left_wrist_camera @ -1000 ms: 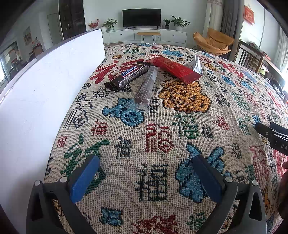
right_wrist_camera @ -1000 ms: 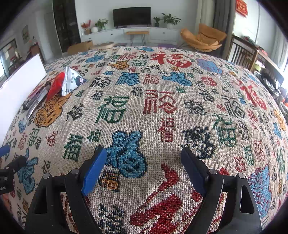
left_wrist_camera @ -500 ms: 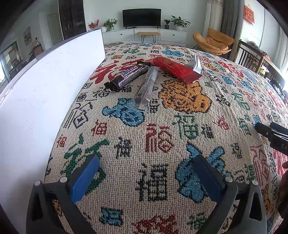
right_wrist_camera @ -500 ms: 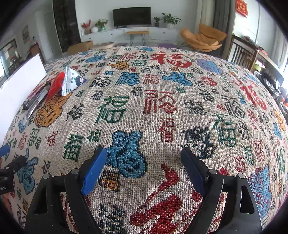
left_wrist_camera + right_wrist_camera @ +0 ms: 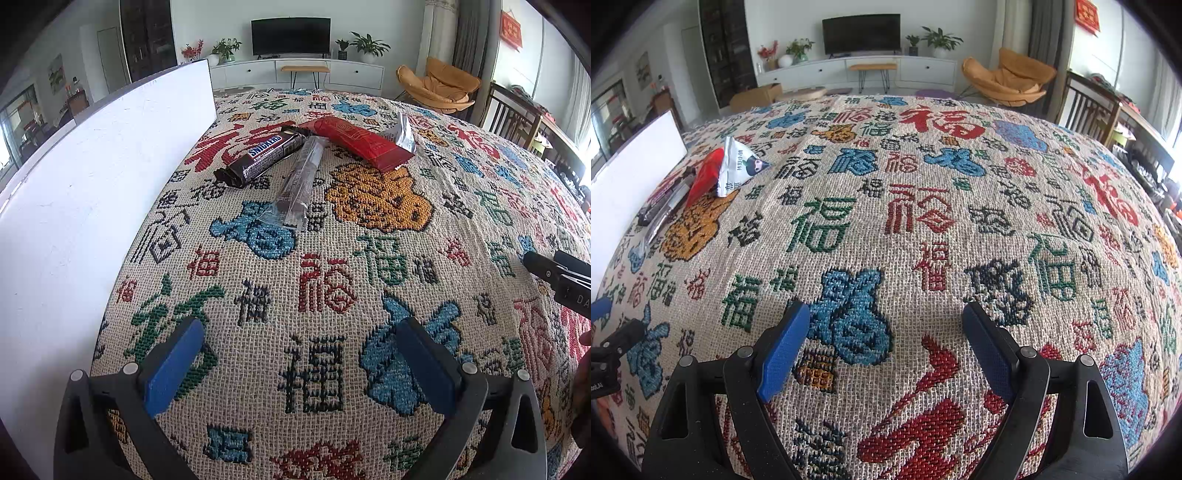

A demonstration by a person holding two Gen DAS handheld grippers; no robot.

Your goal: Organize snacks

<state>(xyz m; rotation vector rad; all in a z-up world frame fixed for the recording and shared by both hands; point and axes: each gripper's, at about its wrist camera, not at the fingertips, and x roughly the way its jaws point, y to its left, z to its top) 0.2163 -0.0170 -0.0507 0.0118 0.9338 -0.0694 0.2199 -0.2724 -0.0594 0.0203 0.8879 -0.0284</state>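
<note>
Left wrist view: we see a white box [image 5: 74, 221] beside the Snickers bar [image 5: 264, 155] | left gripper [image 5: 295, 365] wide, empty | right gripper [image 5: 886, 347] wide, empty.

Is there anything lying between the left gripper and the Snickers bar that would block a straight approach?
Nothing visible does. The left gripper is open over bare patterned tablecloth, and only cloth lies between it and the Snickers bar. The clear-wrapped bar lies just right of that line; the white box stands along the left.
</note>
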